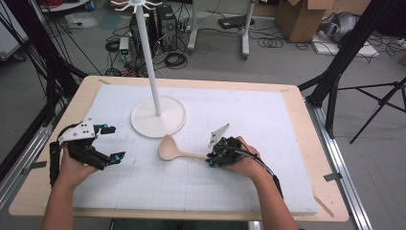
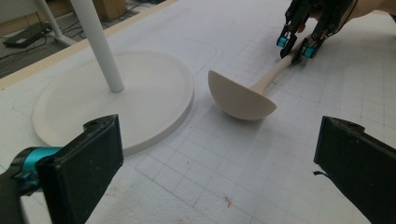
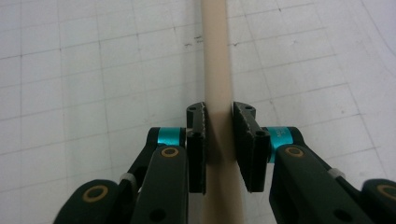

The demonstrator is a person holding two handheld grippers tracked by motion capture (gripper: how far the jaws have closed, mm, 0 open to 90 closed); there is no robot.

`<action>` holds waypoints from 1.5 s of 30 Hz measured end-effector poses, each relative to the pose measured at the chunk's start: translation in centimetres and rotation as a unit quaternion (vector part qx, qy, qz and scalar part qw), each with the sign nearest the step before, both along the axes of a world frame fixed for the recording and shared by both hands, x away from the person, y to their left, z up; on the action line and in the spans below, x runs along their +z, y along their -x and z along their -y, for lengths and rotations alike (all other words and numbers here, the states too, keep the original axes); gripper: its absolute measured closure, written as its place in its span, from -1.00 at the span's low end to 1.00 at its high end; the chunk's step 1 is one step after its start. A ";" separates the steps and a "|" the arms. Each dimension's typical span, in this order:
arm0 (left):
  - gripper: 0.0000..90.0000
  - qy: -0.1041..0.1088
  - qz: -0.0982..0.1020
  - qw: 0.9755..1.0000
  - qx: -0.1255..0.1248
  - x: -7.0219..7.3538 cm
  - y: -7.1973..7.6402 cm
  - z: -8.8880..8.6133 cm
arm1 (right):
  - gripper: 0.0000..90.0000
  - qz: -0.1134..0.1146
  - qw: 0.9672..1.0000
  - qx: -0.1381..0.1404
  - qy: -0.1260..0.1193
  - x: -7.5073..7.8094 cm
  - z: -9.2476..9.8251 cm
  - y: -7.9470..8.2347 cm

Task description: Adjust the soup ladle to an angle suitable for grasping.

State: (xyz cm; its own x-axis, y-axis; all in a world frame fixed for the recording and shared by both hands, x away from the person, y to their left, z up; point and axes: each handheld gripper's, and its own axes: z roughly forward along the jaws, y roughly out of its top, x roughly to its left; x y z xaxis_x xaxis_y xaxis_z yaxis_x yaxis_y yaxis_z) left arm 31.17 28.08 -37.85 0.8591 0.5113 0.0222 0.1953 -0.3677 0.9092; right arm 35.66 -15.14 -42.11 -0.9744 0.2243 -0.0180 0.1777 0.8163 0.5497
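The left gripper (image 1: 111,143) is held by the left hand (image 1: 72,165) near the left edge of the table, low over the surface, its jaws spread wide with nothing between them. The right gripper (image 1: 210,159) is held by the right hand (image 1: 246,160) toward the middle of the near edge, pointed leftward. Its jaws are closed on the ladle's handle (image 3: 216,70), both pads pressed against it. Both forearms are extended from the near edge.

ladle (image 3: 217,70) bowl cut off by top edge, stand (image 1: 152,72) top cropped
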 end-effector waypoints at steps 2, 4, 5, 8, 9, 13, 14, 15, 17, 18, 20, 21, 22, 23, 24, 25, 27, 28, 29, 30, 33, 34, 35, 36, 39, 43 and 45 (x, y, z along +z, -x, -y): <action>-0.96 0.002 0.001 1.000 0.000 0.0 0.0 0.0 | 0.69 0.002 1.000 0.001 -0.003 0.1 0.0 0.1; -0.96 0.001 0.001 1.000 -0.001 0.0 0.0 0.0 | 0.69 0.004 1.000 0.002 -0.010 0.3 0.0 0.2; -0.96 0.000 0.000 1.000 -0.001 0.0 0.0 0.1 | 0.69 0.004 1.000 0.005 -0.013 0.4 -0.1 0.1; -0.96 -0.001 0.000 1.000 -0.001 0.0 0.0 0.1 | 0.69 0.005 1.000 0.008 -0.015 0.5 -0.3 0.1; -0.96 -0.002 0.000 1.000 -0.001 0.0 0.0 0.1 | 0.69 0.005 1.000 0.009 -0.015 0.4 -0.4 0.1; -0.96 -0.001 0.003 1.000 -0.002 0.2 0.1 0.1 | 0.69 0.005 1.000 0.022 -0.012 0.4 -1.4 0.1; -0.96 -0.001 0.003 1.000 -0.002 0.2 0.1 0.1 | 0.69 0.003 1.000 0.026 -0.013 0.5 -1.8 0.1; -0.96 0.000 0.003 1.000 -0.002 0.2 0.1 0.1 | 0.69 0.003 1.000 0.026 -0.013 0.5 -1.8 0.1; -0.96 0.000 0.004 1.000 -0.002 0.2 0.1 0.1 | 0.69 0.004 0.999 0.039 -0.015 0.6 -2.9 0.1; -0.96 0.000 0.004 1.000 -0.002 0.2 0.1 0.1 | 0.69 0.004 0.999 0.039 -0.015 0.6 -2.9 0.1; -0.96 -0.001 0.004 1.000 -0.002 0.3 0.1 0.1 | 0.69 0.004 0.999 0.049 -0.013 0.7 -4.1 0.0; -0.96 0.000 0.004 1.000 -0.001 0.3 0.1 0.1 | 0.69 0.005 0.998 0.054 -0.015 0.7 -4.4 0.0; -0.96 0.001 0.004 1.000 -0.001 0.3 0.2 0.0 | 0.69 0.003 0.998 0.056 -0.016 0.7 -4.7 0.0; -0.96 0.001 0.005 1.000 -0.002 0.3 0.2 0.0 | 0.69 0.002 0.998 0.059 -0.016 0.7 -4.9 0.0; -0.96 0.001 0.005 1.000 -0.001 0.3 0.2 0.0 | 0.69 0.002 0.998 0.061 -0.014 0.7 -5.2 0.0; -0.96 0.001 0.006 1.000 0.000 0.3 0.2 -0.1 | 0.69 0.004 0.998 0.065 -0.015 0.7 -5.4 0.0; -0.96 0.002 0.006 1.000 0.000 0.4 0.2 -0.1 | 0.69 0.000 0.998 0.067 -0.013 0.7 -5.9 0.1; -0.96 0.002 0.006 1.000 0.000 0.4 0.2 -0.1 | 0.69 0.000 0.998 0.067 -0.013 0.7 -5.9 0.1; -0.96 0.003 0.007 1.000 0.000 0.4 0.2 -0.2 | 0.69 -0.001 0.997 0.071 -0.015 0.6 -6.2 0.1; -0.96 0.004 0.007 1.000 0.000 0.5 0.2 -0.2 | 0.69 -0.001 0.997 0.071 -0.015 0.6 -6.2 0.1; -0.96 0.003 0.008 1.000 0.001 0.5 0.3 -0.2 | 0.69 0.001 0.997 0.079 -0.017 0.6 -7.2 0.1; -0.96 0.004 0.008 1.000 0.001 0.5 0.3 -0.2 | 0.69 -0.001 0.997 0.081 -0.018 0.6 -7.4 0.1; -0.96 0.004 0.008 1.000 0.001 0.5 0.3 -0.2 | 0.69 -0.002 0.997 0.081 -0.017 0.6 -7.7 0.1; -0.96 0.004 0.008 1.000 0.001 0.5 0.3 -0.2 | 0.69 -0.002 0.996 0.085 -0.018 0.5 -7.9 0.1; -0.96 0.003 0.009 1.000 0.000 0.6 0.2 -0.2 | 0.69 -0.003 0.996 0.090 -0.018 0.5 -8.3 0.1; -0.96 0.004 0.008 1.000 0.002 0.5 0.3 -0.2 | 0.69 -0.005 0.995 0.098 -0.016 0.3 -9.4 0.0; -0.96 0.003 0.010 1.000 0.001 0.6 0.3 -0.3 | 0.69 -0.007 0.995 0.098 -0.016 0.2 -9.6 0.1</action>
